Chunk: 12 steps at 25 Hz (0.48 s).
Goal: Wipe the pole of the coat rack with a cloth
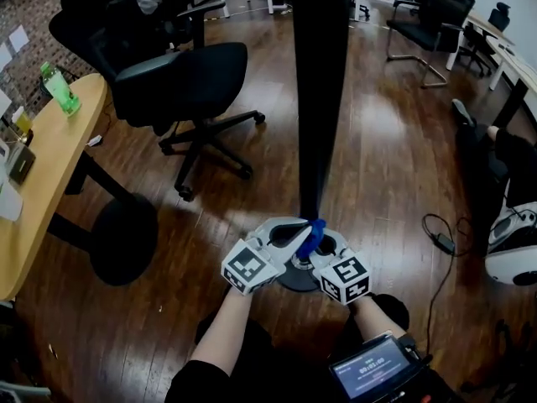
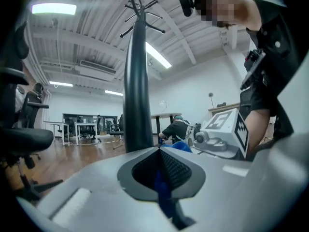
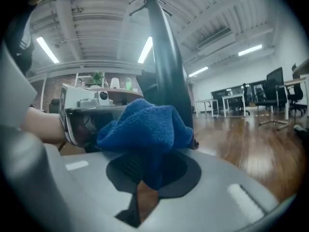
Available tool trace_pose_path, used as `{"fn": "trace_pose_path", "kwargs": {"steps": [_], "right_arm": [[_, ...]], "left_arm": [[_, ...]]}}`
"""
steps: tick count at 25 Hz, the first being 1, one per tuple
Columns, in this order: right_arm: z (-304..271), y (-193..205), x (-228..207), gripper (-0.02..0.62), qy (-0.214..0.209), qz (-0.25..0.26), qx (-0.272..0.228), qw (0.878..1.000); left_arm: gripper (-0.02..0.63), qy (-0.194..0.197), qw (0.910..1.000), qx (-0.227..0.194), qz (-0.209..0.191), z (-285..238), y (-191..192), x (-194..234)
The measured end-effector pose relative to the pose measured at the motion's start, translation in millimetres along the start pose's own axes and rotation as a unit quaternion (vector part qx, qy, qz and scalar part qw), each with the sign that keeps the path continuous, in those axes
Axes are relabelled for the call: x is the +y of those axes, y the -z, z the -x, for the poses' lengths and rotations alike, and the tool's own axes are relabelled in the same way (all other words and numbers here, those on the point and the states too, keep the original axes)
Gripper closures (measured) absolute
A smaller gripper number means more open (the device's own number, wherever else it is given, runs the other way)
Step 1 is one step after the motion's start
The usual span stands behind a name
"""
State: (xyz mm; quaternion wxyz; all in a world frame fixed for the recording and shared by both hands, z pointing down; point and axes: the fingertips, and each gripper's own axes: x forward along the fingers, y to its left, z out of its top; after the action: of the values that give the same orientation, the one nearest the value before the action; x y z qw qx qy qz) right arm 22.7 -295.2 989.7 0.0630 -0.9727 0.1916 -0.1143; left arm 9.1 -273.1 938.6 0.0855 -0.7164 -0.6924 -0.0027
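**Left gripper (image 1: 295, 232) and right gripper (image 1: 322, 248) pinch the cloth (image 1: 313, 238) low on the pole (image 1: 320, 91)**

Each gripper is clamped on the bunched blue cloth, held between them at the pole's foot, just above the base (image 1: 289, 282). Judging by this height, the pole's long upper stretch is left to wipe.

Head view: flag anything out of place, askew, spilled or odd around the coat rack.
Nothing is spilled or broken. The pole stands upright; the left gripper and right gripper are both shut on the blue cloth near its base. Only a loose cable trailing on the floor at the right looks untidy.
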Motion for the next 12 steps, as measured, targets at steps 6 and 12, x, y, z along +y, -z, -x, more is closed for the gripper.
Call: {"fn": "trace_pose_path", "kwargs": {"steps": [6, 12], "right_arm": [[-25.8, 121.6, -17.6, 0.546, 0.004, -0.032, 0.085, 0.996], [-49.4, 247.8, -43.3, 0.546, 0.035, -0.071, 0.231, 0.97]], "left_arm": [[0.603, 0.019, 0.9977, 0.018, 0.063, -9.7, 90.1, -5.3], [0.603, -0.001, 0.9979, 0.009, 0.064, -1.8, 90.9, 4.7]]}}
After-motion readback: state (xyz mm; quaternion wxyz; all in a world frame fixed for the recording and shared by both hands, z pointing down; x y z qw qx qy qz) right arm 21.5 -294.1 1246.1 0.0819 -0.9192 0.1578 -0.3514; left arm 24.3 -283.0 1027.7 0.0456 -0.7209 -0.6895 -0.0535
